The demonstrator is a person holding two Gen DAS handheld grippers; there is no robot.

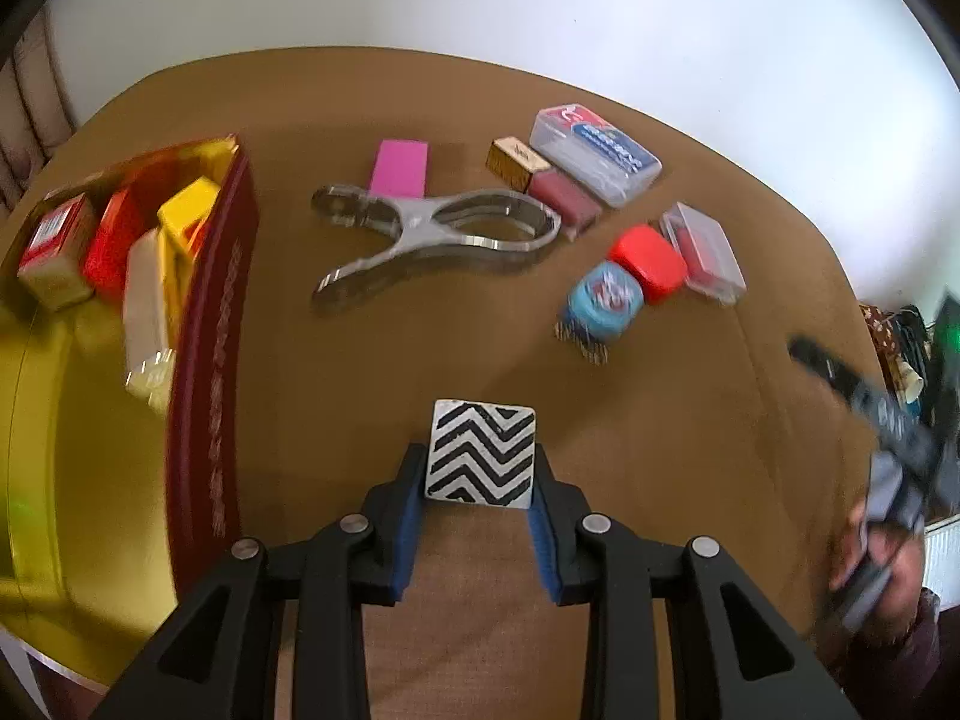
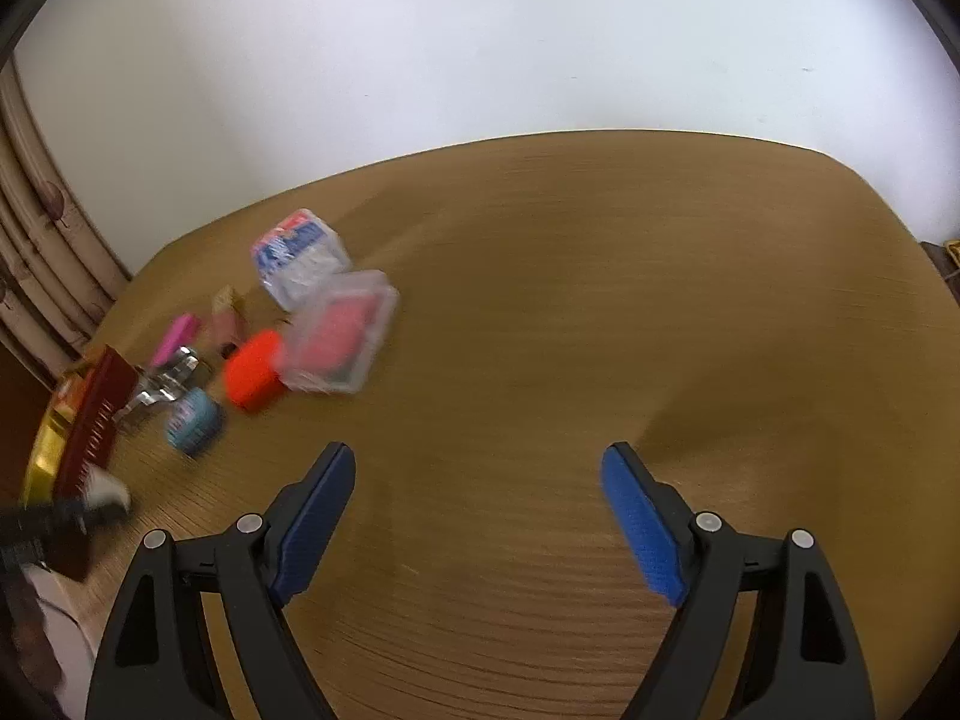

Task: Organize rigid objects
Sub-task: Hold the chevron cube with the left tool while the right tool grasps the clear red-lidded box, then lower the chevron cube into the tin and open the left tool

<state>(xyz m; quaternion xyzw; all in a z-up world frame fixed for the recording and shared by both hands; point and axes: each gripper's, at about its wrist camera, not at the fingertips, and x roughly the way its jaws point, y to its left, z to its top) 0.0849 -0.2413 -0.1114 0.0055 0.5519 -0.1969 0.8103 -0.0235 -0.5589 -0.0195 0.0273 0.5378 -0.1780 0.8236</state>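
Observation:
My left gripper [image 1: 478, 471] is shut on a square block with black and white zigzag stripes [image 1: 480, 450], held over the brown table just right of a red-walled box [image 1: 210, 330]. Inside that gold-lined box stand a red and white carton [image 1: 54, 246], a yellow block [image 1: 186, 210] and a white block [image 1: 144, 312]. My right gripper [image 2: 478, 456] is open over bare tabletop with nothing between its fingers. It also shows, blurred, at the right edge of the left wrist view.
Loose on the table [image 1: 660, 420] lie a metal clamp [image 1: 432, 228], pink block [image 1: 399, 168], gold-brown box [image 1: 516, 159], maroon block [image 1: 567, 198], two clear cases [image 1: 594, 153] [image 1: 705, 246], red box [image 1: 648, 261] and blue round tin [image 1: 606, 300]. A white wall stands behind.

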